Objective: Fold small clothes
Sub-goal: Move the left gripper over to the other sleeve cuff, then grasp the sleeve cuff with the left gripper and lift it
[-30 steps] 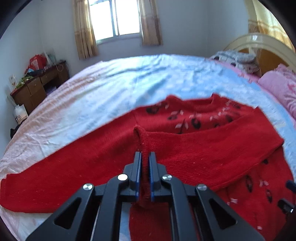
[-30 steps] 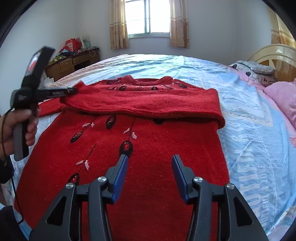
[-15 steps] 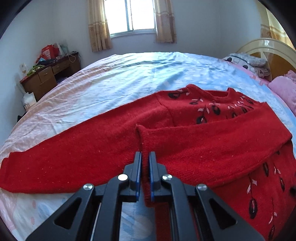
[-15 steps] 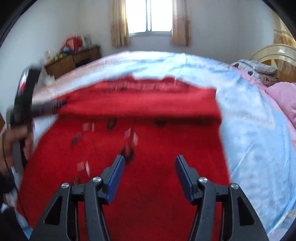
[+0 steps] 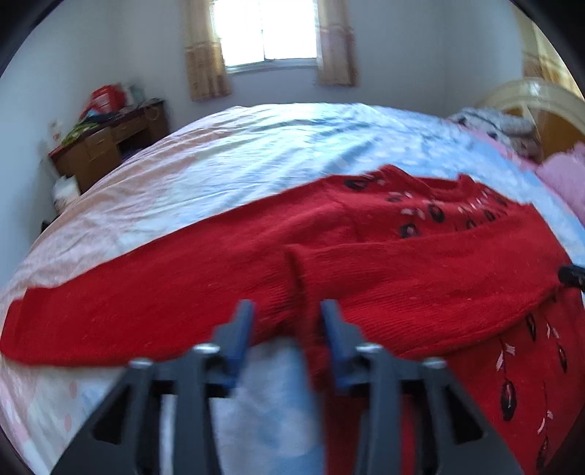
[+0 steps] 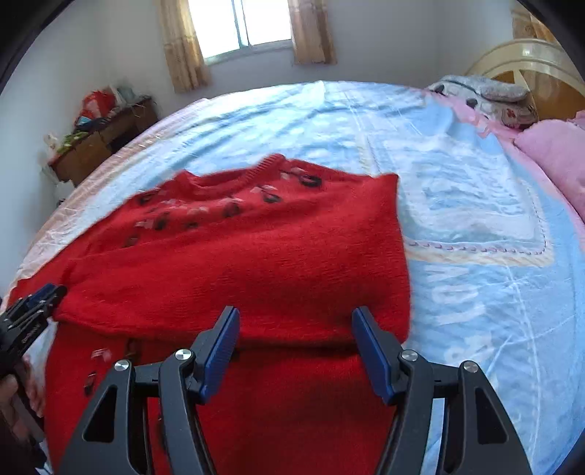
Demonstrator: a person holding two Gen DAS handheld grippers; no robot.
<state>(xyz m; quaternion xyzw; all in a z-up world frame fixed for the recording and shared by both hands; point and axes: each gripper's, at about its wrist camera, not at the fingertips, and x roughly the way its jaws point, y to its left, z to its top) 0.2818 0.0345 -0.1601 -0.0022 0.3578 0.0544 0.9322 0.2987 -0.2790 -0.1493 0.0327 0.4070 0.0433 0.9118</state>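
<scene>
A red knitted sweater (image 5: 402,266) with dark leaf patterns lies flat on the bed; it also shows in the right wrist view (image 6: 256,263). One sleeve is folded across its chest, and its cuff (image 5: 298,277) lies between the fingers of my open left gripper (image 5: 287,318), which no longer grips it. The other sleeve (image 5: 128,310) stretches out to the left. My right gripper (image 6: 295,329) is open and empty, hovering over the folded sleeve near the sweater's right edge. The left gripper (image 6: 44,297) shows at the left edge of the right wrist view.
The bed has a light blue and pink sheet (image 6: 475,204). Pink pillows (image 6: 555,153) and a grey folded blanket (image 6: 486,95) lie by the headboard at right. A cluttered wooden desk (image 5: 106,142) stands against the left wall under a curtained window (image 5: 267,33).
My left gripper has opened and let go of the sleeve cuff, which now lies on the sweater. My right gripper has moved forward over the folded sleeve, staying open.
</scene>
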